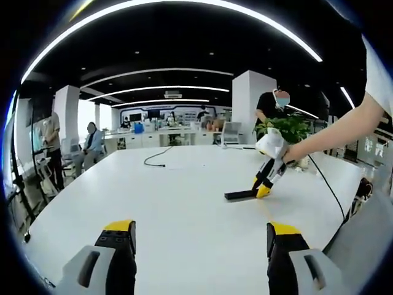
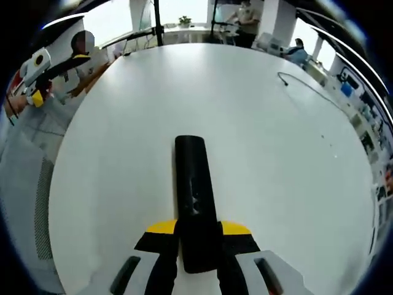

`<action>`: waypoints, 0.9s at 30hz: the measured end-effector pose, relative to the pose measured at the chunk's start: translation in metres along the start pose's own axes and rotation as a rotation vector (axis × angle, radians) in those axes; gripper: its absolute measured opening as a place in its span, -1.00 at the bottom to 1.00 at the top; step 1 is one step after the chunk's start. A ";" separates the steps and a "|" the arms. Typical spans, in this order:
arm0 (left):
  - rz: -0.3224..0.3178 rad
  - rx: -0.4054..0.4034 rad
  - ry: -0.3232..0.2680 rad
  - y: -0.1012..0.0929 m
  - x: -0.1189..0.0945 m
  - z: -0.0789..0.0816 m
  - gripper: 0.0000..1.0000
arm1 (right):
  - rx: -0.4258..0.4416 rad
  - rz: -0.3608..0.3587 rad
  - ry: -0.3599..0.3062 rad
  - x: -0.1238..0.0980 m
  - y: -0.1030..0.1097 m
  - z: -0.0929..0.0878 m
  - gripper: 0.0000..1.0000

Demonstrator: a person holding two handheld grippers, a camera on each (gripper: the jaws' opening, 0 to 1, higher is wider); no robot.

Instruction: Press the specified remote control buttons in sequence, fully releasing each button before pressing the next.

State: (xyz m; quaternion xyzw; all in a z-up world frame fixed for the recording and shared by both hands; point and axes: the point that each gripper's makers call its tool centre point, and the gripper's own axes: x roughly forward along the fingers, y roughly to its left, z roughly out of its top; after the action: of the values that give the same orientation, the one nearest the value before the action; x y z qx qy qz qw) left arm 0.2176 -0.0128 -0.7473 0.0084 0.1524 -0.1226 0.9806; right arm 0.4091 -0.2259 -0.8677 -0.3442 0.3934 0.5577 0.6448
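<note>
A black remote control (image 2: 193, 184) lies flat on the white table (image 2: 276, 172), its long side pointing away from me. My right gripper (image 2: 199, 228) has its yellow-tipped jaws pressed against both sides of the remote's near end. In the left gripper view the remote (image 1: 239, 195) is at mid-right, with the right gripper (image 1: 265, 187) tilted down onto its end and a person's arm behind it. My left gripper (image 1: 199, 236) hovers over the near table with its jaws wide apart and nothing between them. It also appears at the far left (image 2: 38, 92) of the right gripper view.
A black cable (image 1: 156, 157) lies on the far part of the table (image 1: 184, 203), and a potted plant (image 1: 287, 128) stands behind the right gripper. Several people stand or sit by desks beyond the table. The table's left edge (image 2: 67, 153) is close by.
</note>
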 end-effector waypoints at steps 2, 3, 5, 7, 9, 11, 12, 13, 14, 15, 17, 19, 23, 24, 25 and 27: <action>0.000 0.000 0.004 0.000 0.000 -0.001 0.82 | -0.006 0.005 0.010 0.001 -0.003 0.000 -0.57; 0.000 0.001 0.005 0.000 0.000 -0.001 0.82 | -0.009 0.007 0.014 0.001 -0.004 0.000 -0.57; 0.000 0.001 0.006 0.000 0.000 -0.002 0.82 | -0.015 0.011 0.024 0.001 -0.006 0.001 -0.57; 0.001 0.000 0.003 0.000 0.000 -0.002 0.82 | -0.020 0.013 0.032 0.002 -0.010 0.001 -0.57; 0.002 -0.004 0.003 0.000 -0.001 -0.002 0.82 | -0.020 0.015 0.039 0.002 -0.013 0.001 -0.57; 0.003 -0.002 0.006 0.001 -0.001 -0.003 0.81 | -0.021 0.015 0.043 0.003 -0.016 0.002 -0.57; 0.002 -0.002 0.007 0.001 -0.001 -0.003 0.81 | -0.021 0.017 0.046 0.003 -0.018 0.002 -0.57; 0.002 -0.002 0.008 0.001 -0.001 -0.004 0.81 | -0.023 0.017 0.048 0.003 -0.019 0.003 -0.57; 0.003 0.000 0.009 0.001 -0.001 -0.004 0.81 | -0.021 0.017 0.050 0.003 -0.020 0.003 -0.57; 0.005 0.001 0.008 0.001 -0.001 -0.004 0.81 | -0.018 0.018 0.051 0.003 -0.020 0.003 -0.57; 0.005 -0.003 0.008 0.002 -0.001 -0.004 0.81 | -0.020 0.020 0.055 0.003 -0.021 0.003 -0.57; 0.006 -0.003 0.007 0.002 -0.001 -0.004 0.81 | -0.020 0.020 0.053 0.003 -0.023 0.004 -0.57; 0.005 -0.001 0.010 0.002 0.000 -0.004 0.81 | -0.012 0.017 0.047 0.003 -0.026 0.005 -0.57; 0.005 -0.001 0.011 0.002 0.000 -0.004 0.81 | -0.011 0.017 0.047 0.003 -0.026 0.005 -0.57; 0.007 0.000 0.009 0.003 0.000 -0.004 0.80 | -0.009 0.015 0.049 0.004 -0.027 0.005 -0.57; 0.007 -0.003 0.007 0.003 0.000 -0.004 0.80 | -0.007 0.014 0.048 0.004 -0.027 0.005 -0.57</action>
State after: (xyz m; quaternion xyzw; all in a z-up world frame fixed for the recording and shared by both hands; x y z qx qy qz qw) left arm 0.2172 -0.0097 -0.7507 0.0080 0.1558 -0.1191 0.9805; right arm 0.4365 -0.2236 -0.8688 -0.3570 0.4092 0.5549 0.6302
